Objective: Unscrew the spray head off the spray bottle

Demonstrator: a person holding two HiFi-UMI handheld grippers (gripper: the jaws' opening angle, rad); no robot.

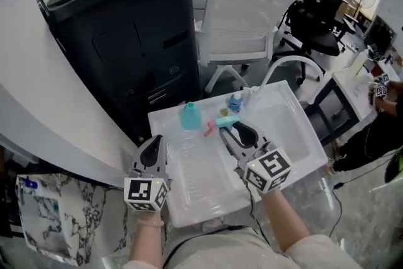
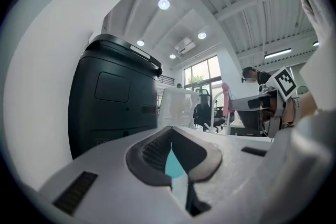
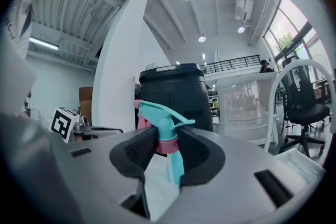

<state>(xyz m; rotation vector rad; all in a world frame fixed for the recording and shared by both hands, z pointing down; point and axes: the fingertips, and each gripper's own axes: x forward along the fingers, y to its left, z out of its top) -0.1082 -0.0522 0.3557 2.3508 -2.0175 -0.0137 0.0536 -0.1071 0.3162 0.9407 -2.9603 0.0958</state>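
Note:
A teal spray bottle [image 1: 190, 116] stands headless on the white sink unit's drainboard [image 1: 208, 192], near its far edge. The teal spray head with a pink collar [image 1: 221, 123] [image 3: 164, 122] is apart from the bottle, to its right. My right gripper [image 1: 230, 130] [image 3: 166, 140] is shut on that pink collar, and the head's teal stem hangs below the pads. My left gripper [image 1: 153, 143] [image 2: 170, 132] hovers at the drainboard's left edge, short of the bottle, jaws shut with nothing between them. A sliver of teal [image 2: 173, 165] shows through the gap behind its pads.
A tall black bin [image 1: 126, 28] stands behind the sink unit, with a white chair [image 1: 242, 25] and black office chairs [image 1: 318, 16] farther back. A white curved faucet [image 1: 286, 62] arcs over the basin [image 1: 286, 129]. A small blue container [image 1: 235, 101] sits near the faucet base.

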